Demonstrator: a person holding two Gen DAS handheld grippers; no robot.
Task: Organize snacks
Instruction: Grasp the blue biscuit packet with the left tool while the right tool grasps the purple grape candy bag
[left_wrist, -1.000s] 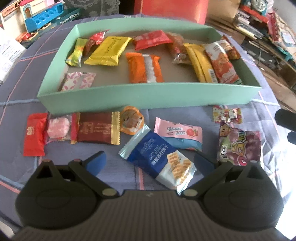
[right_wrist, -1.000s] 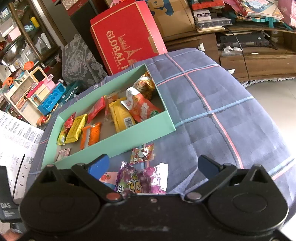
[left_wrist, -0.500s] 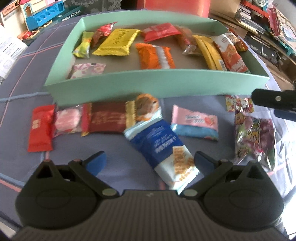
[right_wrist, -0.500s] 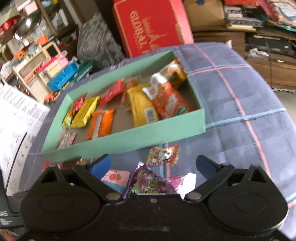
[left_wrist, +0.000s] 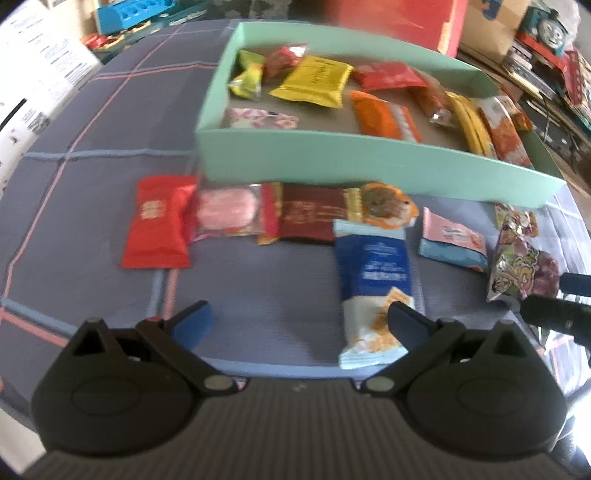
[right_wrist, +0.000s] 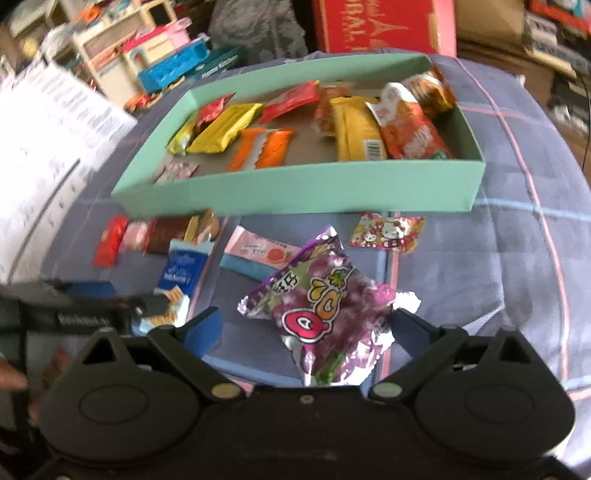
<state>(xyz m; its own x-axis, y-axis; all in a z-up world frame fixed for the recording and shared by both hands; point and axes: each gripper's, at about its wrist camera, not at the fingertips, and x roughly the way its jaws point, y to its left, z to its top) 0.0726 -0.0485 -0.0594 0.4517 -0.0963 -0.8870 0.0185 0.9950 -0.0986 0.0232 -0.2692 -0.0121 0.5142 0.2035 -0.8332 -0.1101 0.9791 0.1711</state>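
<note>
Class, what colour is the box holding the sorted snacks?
Mint green box, clearest in the right wrist view.

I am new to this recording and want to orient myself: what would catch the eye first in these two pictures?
First the mint-green box on the plaid cloth, holding yellow, orange and red snack packs. Next, the loose snacks in front of it: the purple grape candy bag lies between the open right gripper fingers, and the blue-and-white cracker pack lies by the open left gripper.

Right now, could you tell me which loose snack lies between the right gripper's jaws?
The purple grape candy bag; the other loose packets lie farther out, toward the green box.
</note>
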